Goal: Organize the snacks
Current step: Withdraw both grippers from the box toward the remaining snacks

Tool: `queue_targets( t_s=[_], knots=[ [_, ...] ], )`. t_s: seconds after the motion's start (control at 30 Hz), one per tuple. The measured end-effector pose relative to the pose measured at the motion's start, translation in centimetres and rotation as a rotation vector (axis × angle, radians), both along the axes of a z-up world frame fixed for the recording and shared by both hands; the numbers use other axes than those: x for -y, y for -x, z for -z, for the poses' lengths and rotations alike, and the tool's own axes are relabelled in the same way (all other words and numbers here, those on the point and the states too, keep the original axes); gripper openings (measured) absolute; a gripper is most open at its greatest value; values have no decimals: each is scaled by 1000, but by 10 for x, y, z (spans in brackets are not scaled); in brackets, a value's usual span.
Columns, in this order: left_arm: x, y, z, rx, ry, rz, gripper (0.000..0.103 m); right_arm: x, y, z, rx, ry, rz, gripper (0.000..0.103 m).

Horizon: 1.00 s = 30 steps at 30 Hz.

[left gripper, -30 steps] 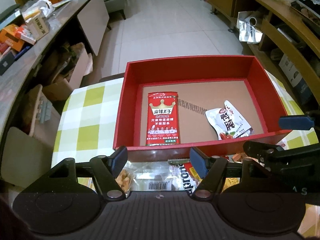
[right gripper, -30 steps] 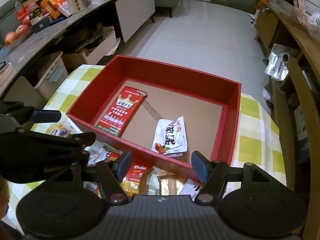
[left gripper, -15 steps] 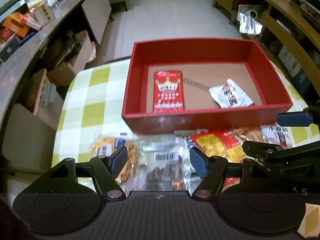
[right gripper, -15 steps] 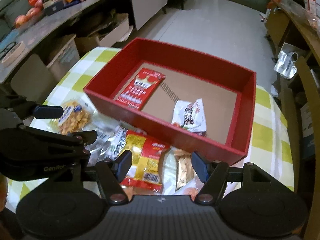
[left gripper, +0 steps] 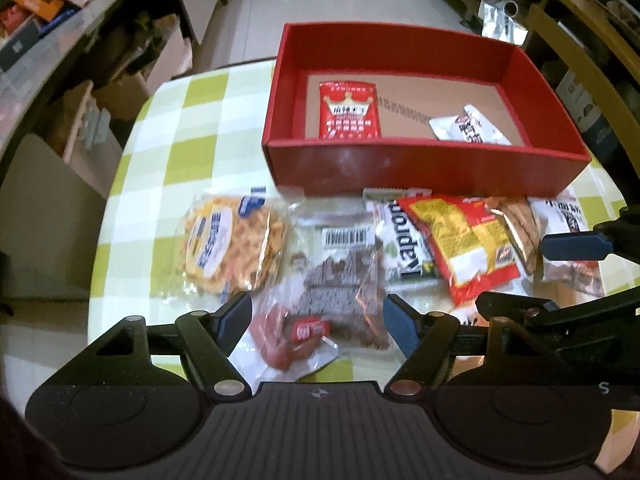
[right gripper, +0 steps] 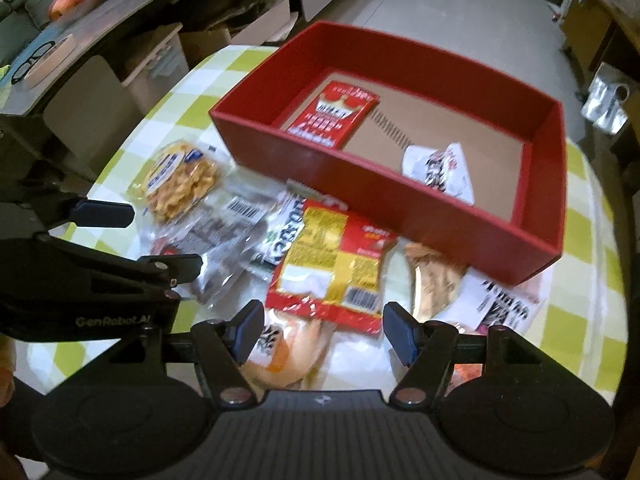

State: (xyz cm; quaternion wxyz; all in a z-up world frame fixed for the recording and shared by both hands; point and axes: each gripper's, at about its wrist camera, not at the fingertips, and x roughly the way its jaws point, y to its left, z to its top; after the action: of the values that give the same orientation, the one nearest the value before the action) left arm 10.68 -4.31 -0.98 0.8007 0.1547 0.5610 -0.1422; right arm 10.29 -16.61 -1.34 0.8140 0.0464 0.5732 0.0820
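A red box (left gripper: 424,170) (right gripper: 256,152) stands on a green-checked table and holds a red crown packet (left gripper: 349,110) (right gripper: 334,114) and a white packet (left gripper: 470,128) (right gripper: 438,170). Several snack packs lie in front of it: a yellow cracker pack (left gripper: 230,246) (right gripper: 180,180), a clear bag of brown pieces (left gripper: 340,280) (right gripper: 218,236), a red-and-yellow pack (left gripper: 460,246) (right gripper: 332,268). My left gripper (left gripper: 318,318) is open above the brown bag. My right gripper (right gripper: 324,332) is open above the red-and-yellow pack.
The table (left gripper: 192,120) has a rounded edge at left. A long counter (left gripper: 48,40) with boxes runs along the left, cardboard boxes under it. A wooden shelf (left gripper: 580,40) stands at right. Tiled floor (left gripper: 320,0) lies beyond the box.
Both grippers have pulled back and up from the box. The snack packs in front of the box have come into full view. Both stay open.
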Motion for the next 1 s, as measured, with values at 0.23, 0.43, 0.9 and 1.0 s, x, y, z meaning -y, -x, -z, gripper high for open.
queue_targets(
  t_s=[0.23,0.43,0.9,1.0],
  knots=[
    [-17,-8,2,-35,47,-60,85,-4,1,7,-34,-57,3,81],
    [-26,-16,3,-48,67,-94,85,-11,-2,21,-77,-106,11,81],
    [-46,-35,7,-104,126,-188,86,-33,-9,52,-111,-42,7,85],
    [-56,-43,4,-104,152,-228,86,-34,-9,54,-122,-57,4,99]
  ],
)
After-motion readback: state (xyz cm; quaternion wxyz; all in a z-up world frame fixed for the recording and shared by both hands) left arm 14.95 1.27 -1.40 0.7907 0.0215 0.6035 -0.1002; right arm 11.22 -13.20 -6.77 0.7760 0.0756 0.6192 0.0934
